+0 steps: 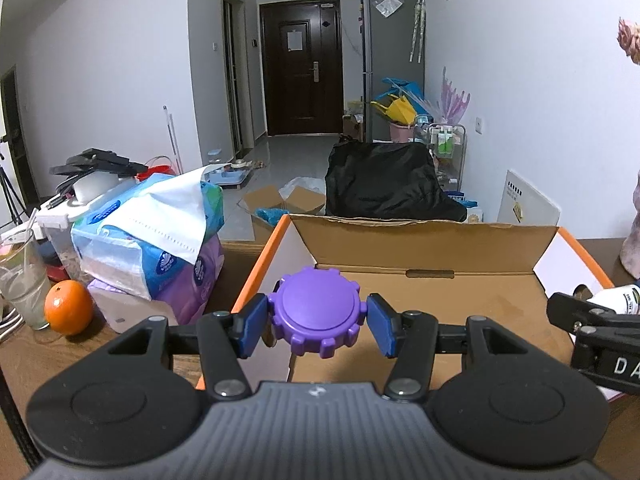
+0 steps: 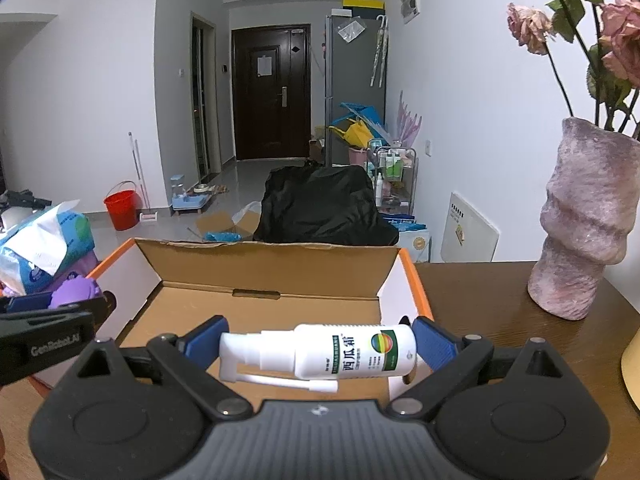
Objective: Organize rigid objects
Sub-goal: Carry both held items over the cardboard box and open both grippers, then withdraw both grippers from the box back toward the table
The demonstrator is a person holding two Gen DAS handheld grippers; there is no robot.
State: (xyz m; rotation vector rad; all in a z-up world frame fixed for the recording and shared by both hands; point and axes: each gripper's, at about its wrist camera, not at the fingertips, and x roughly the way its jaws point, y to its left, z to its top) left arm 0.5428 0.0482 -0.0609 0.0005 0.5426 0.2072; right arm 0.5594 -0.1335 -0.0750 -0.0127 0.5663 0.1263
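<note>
My left gripper is shut on a purple gear-shaped cap and holds it over the near left corner of an open cardboard box with orange edges. My right gripper is shut on a white spray bottle lying sideways between the blue pads, above the box near its front right. The box floor looks bare. The right gripper shows at the right edge of the left wrist view, the left gripper at the left of the right wrist view.
Tissue packs, an orange and a plastic cup stand left of the box on the wooden table. A pink vase with dried roses stands to the right. A black bag lies on the floor beyond.
</note>
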